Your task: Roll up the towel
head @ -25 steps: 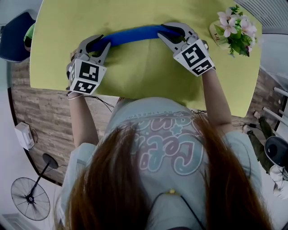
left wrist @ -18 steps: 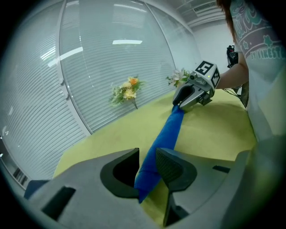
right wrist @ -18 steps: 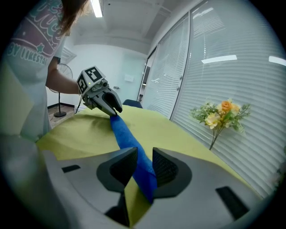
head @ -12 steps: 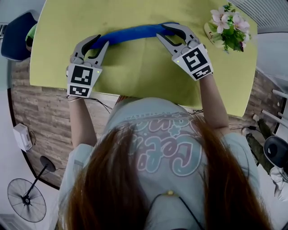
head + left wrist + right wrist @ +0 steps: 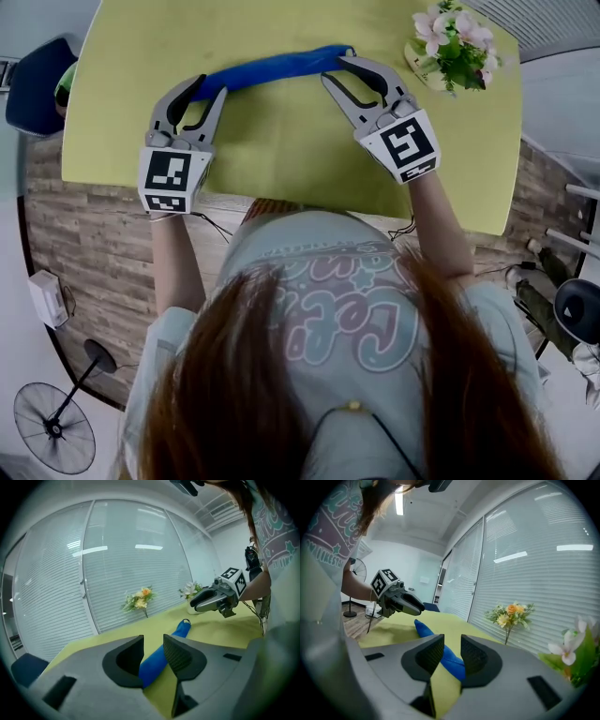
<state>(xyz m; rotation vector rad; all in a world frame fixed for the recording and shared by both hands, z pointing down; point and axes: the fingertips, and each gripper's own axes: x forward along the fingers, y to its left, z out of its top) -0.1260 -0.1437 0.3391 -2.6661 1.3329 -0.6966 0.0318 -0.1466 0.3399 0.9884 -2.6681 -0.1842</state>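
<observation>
Towel [image 5: 272,67] looks fully rolled, lying on the yellow-green surface [image 5: 281,150] beside the flowers [image 5: 450,42]. Left gripper [image 5: 211,87] and right gripper [image 5: 335,70] hover at its ends, jaws apart and gripping nothing. I'd pull away straight so nothing snags and unrolls.

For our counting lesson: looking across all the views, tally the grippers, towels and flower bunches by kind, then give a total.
Grippers: 2 (left gripper, right gripper)
Towels: 1 (blue towel, rolled)
Flower bunches: 2 (pink-white bunch, orange-yellow bunch)
Total: 5
</observation>
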